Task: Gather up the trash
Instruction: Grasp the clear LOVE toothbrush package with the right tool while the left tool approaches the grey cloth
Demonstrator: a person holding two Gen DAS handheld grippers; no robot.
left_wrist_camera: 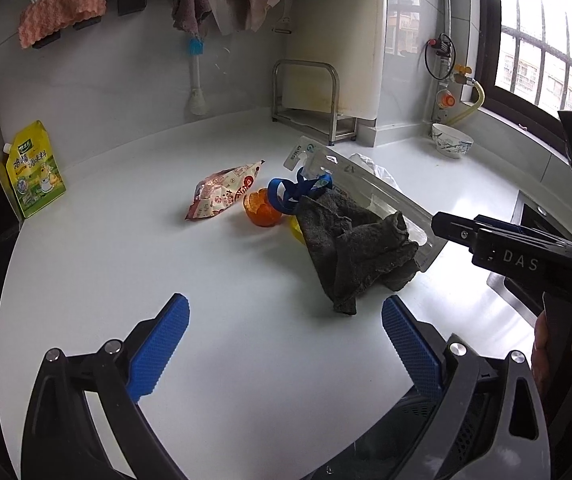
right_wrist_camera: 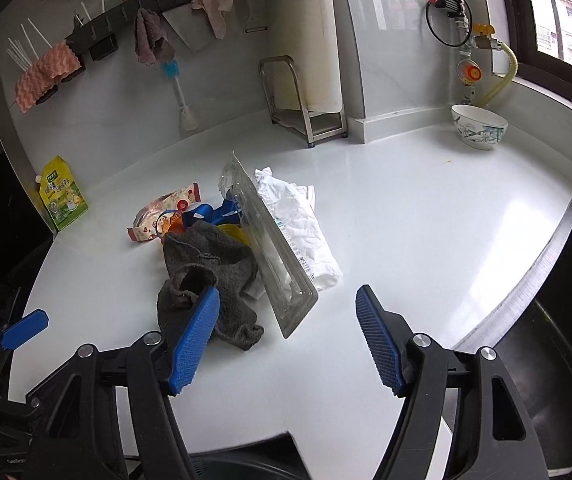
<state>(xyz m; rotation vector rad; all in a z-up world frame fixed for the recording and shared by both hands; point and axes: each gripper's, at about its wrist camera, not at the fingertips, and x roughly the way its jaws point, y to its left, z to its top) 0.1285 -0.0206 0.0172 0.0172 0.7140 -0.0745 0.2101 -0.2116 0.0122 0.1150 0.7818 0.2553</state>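
Currently, left wrist view: left gripper [left_wrist_camera: 286,320] is spread wide with nothing between its blue ribbed pads [left_wrist_camera: 161,345], hovering over the white countertop [left_wrist_camera: 126,272] short of the trash pile. Pile sits mid-counter: crumpled dark grey cloth [left_wrist_camera: 350,248] nearest, clear plastic blister pack [left_wrist_camera: 366,192] leaning behind it, blue ribbon loop [left_wrist_camera: 298,192], orange translucent plastic cup [left_wrist_camera: 260,210] touching a red-and-white printed snack wrapper [left_wrist_camera: 226,196], white crumpled plastic bag [left_wrist_camera: 374,166] partly hidden at the back. Right gripper body comes in from the right edge, near the blister pack's lower end; its fingertips aren't resolvable from this side. Yellow-green spouted seasoning pouch [left_wrist_camera: 36,170] stands well apart at the left wall, and a white patterned bowl [left_wrist_camera: 452,140] sits by the window; neither looks like trash, my guess. Right wrist view: right gripper [right_wrist_camera: 288,328] is also wide apart and empty, its left pad in front of the grey cloth [right_wrist_camera: 206,272], contact can't be confirmed. Blister pack [right_wrist_camera: 274,248] stands on edge between the cloth and the white bag [right_wrist_camera: 302,224]; wrapper [right_wrist_camera: 162,212] and ribbon [right_wrist_camera: 206,212] are behind the cloth. Progress, as a judgement: nothing visibly collected, every piece still on the counter, no bin or trash bag in either view. All of the picking is left; grey cloth or blister pack looks like the nearest first grab.
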